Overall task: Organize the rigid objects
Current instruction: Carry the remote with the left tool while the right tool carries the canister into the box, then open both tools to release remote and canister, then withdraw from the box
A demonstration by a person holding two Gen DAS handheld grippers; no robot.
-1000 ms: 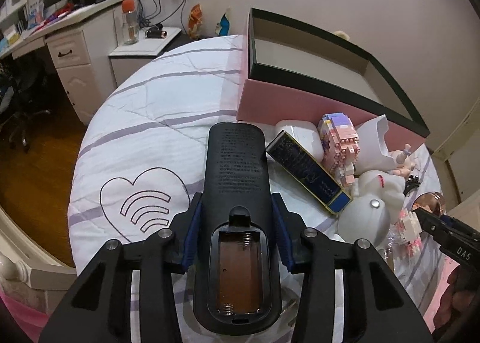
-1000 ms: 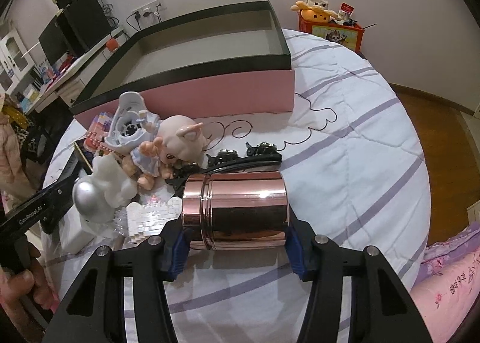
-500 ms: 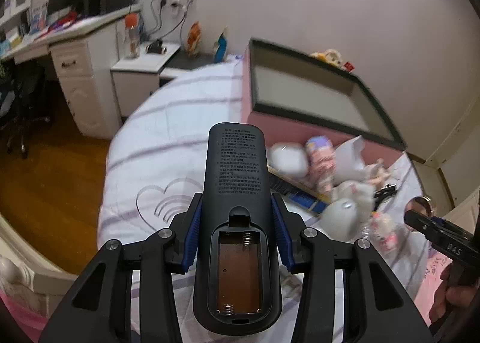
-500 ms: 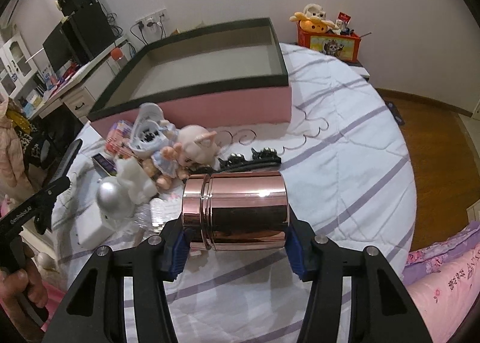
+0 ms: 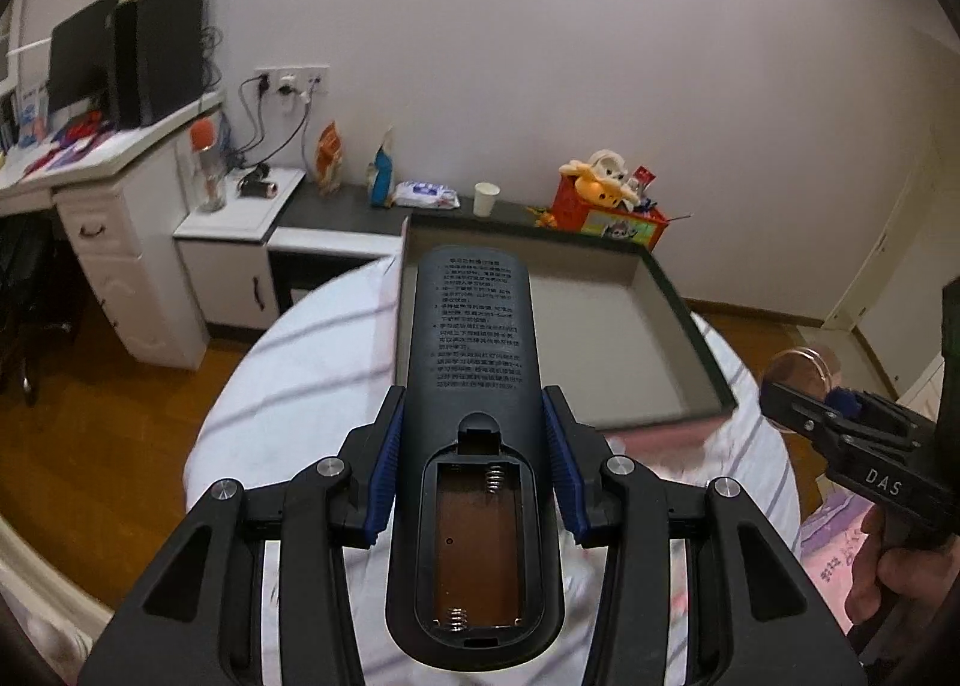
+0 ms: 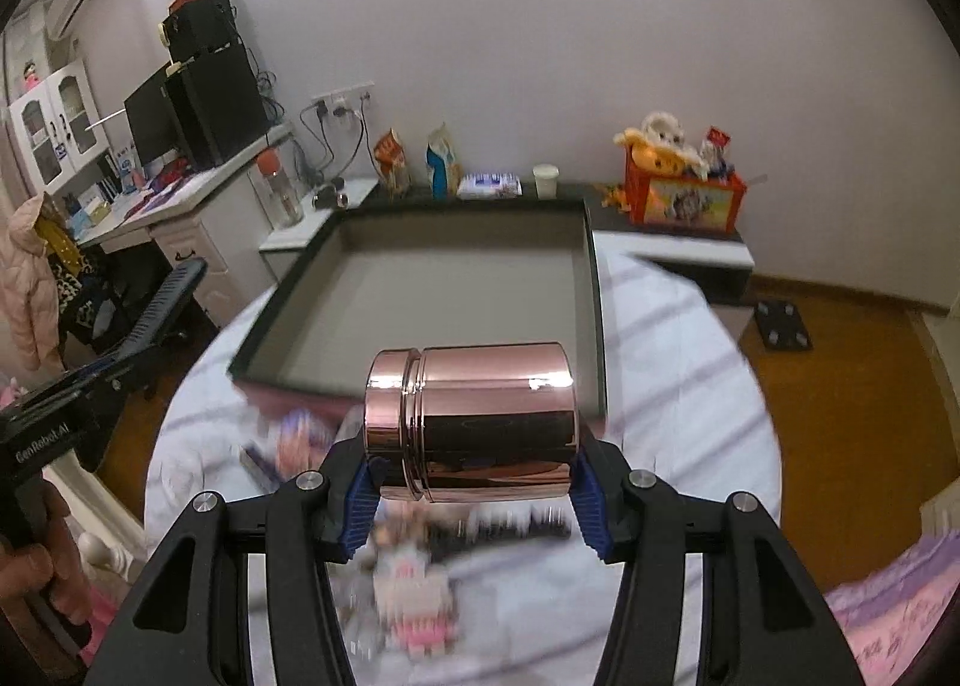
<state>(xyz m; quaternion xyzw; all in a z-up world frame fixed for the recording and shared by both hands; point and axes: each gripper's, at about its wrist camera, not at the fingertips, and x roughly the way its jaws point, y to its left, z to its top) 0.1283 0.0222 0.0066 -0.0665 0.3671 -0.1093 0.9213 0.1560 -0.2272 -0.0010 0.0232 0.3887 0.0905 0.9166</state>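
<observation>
Left wrist: tongs (image 5: 471, 473) clamp remote (image 5: 471, 386)

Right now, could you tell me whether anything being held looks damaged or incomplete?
Yes: the remote in the left gripper has no battery cover, so its empty battery bay shows bare springs. The copper canister looks intact.

left black plastic two-finger gripper (image 5: 474, 470): ribbed blue pads (image 5: 384, 467), silver screws, white "GenRobot.AI" lettering | right black plastic two-finger gripper (image 6: 474, 497): same blue pads (image 6: 591, 506), white "DAS" lettering | bare-skinned hands
</observation>
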